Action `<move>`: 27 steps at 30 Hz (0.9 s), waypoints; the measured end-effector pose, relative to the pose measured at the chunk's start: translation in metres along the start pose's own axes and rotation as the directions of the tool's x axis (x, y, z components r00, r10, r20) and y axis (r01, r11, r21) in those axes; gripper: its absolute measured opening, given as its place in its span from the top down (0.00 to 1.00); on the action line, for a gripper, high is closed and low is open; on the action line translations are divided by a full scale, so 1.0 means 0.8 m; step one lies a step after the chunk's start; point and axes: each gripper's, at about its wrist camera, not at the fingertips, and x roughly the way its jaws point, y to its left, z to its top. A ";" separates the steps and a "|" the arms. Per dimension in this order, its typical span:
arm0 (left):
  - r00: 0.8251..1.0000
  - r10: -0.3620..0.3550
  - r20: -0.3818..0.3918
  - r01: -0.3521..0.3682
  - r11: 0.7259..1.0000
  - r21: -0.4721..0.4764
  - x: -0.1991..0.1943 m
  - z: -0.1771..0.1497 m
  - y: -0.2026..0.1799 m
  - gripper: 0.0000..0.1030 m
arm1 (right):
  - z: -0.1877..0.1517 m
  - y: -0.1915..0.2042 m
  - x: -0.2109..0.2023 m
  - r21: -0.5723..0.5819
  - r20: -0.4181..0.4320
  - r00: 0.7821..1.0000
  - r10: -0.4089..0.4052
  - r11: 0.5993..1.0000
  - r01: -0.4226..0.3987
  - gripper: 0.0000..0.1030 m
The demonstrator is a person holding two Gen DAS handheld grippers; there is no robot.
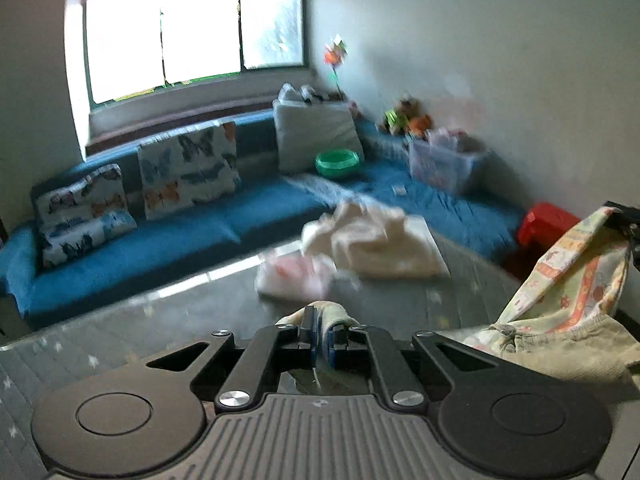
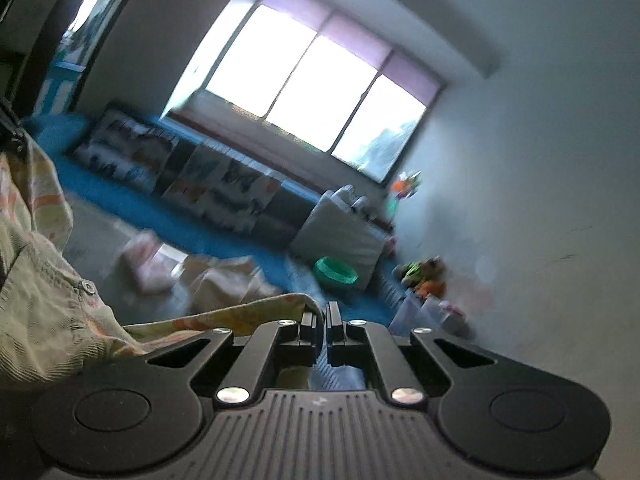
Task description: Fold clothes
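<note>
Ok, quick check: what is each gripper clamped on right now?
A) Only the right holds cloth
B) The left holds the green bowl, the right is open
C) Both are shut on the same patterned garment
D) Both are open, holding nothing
C: the left gripper and the right gripper are each shut on an edge of the patterned garment, which hangs lifted between them.

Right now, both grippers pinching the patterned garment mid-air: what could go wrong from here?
1. The left gripper holds only a small bunched edge of the pale yellow printed cotton garment; it may slip out under tension.
2. The right gripper also pinches just a thin hem, so one corner could drop.
3. The crumpled cream clothes pile sits on the grey table ahead; laying down could snag it.
</note>
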 end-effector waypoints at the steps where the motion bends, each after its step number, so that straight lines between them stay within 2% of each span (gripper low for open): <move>1: 1.000 -0.009 -0.018 0.009 1.000 0.010 0.000 -0.011 -0.003 0.94 | -0.007 0.004 -0.006 -0.008 -0.019 1.000 0.021 1.000 -0.021 0.97; 6: 0.992 -0.049 -0.118 0.055 0.997 0.050 0.001 -0.070 -0.016 0.94 | -0.037 0.032 -0.026 -0.035 -0.111 0.988 0.111 0.993 -0.115 0.96; 13: 0.965 -0.103 -0.242 0.125 0.989 0.079 -0.001 -0.142 -0.037 0.90 | -0.084 0.060 -0.061 -0.022 -0.235 0.950 0.207 0.976 -0.218 0.94; 19: 0.946 -0.128 -0.298 0.166 0.980 0.107 -0.001 -0.176 -0.053 0.82 | -0.111 0.070 -0.085 -0.011 -0.329 0.902 0.279 0.954 -0.299 0.79; 23: 0.933 -0.144 -0.329 0.189 0.976 0.108 0.000 -0.191 -0.057 0.75 | -0.108 0.065 -0.099 0.004 -0.343 0.886 0.312 0.944 -0.330 0.71; 24: 0.931 -0.149 -0.332 0.194 0.975 0.108 -0.002 -0.194 -0.058 0.73 | -0.104 0.063 -0.103 0.009 -0.336 0.886 0.320 0.942 -0.337 0.67; 27: 0.931 -0.148 -0.335 0.196 0.974 0.116 -0.007 -0.201 -0.058 0.67 | -0.090 0.060 -0.110 0.024 -0.300 0.891 0.342 0.936 -0.351 0.65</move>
